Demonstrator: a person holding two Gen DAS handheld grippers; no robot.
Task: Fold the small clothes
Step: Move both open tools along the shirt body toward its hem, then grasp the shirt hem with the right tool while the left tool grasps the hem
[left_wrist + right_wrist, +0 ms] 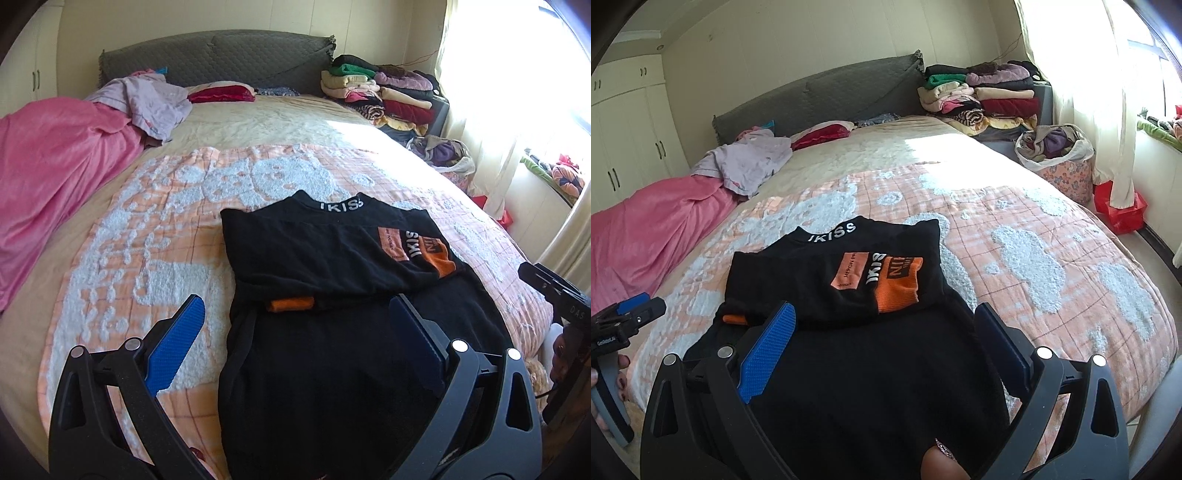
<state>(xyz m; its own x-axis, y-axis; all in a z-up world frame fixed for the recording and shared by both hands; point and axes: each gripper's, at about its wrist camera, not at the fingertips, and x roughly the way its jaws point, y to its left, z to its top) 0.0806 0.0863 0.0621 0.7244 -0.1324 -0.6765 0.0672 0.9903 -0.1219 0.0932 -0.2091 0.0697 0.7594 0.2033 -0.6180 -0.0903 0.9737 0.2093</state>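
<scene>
Black top (332,258), sleeves folded inward, lies flat on the bedspread (147,229) for a lengthwise fold. Left gripper (295,325) and right gripper (886,332): both spread wide, empty, above its hem.

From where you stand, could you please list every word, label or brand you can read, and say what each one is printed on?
"IKISS": white letters on the collar band of the black folded top.
"IKIS", sideways in white: between the orange chest patches of that top.
"DAS": on the black body of the right gripper, seen from the left wrist.
Small print on the pale orange patch: too blurred to read.
White label on the left gripper's handle: too small to read.
</scene>
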